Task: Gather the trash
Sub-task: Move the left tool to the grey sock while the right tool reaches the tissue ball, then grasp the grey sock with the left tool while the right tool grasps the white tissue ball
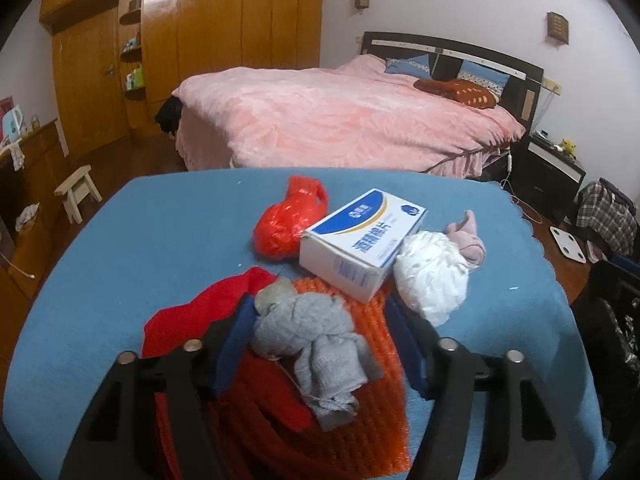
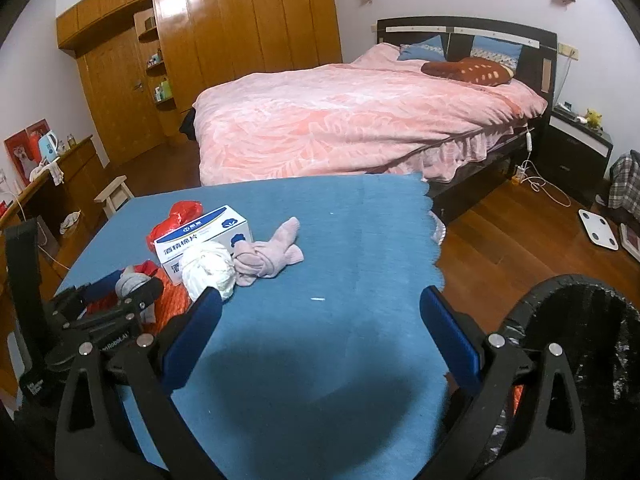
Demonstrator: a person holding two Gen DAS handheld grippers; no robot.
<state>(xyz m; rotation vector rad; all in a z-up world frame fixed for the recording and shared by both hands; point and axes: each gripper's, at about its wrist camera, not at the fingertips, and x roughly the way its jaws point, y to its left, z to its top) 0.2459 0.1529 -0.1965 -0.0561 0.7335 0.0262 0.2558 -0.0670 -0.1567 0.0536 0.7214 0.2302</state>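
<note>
Grey sock [image 1: 308,332] (mid-pile); table edge [image 2: 434,240] clear.

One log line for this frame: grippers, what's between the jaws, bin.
left gripper: around grey cloth, grip unclear | right gripper: open, empty, above blue table cover | black bin: at its right

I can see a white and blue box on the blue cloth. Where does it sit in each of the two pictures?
Left wrist view: the white and blue box lies just right of centre, beyond the grey cloth bundle.
Right wrist view: the box sits left of centre, behind the white crumpled bundle.
Shared landmark: the red plastic bag touching the box.
</note>
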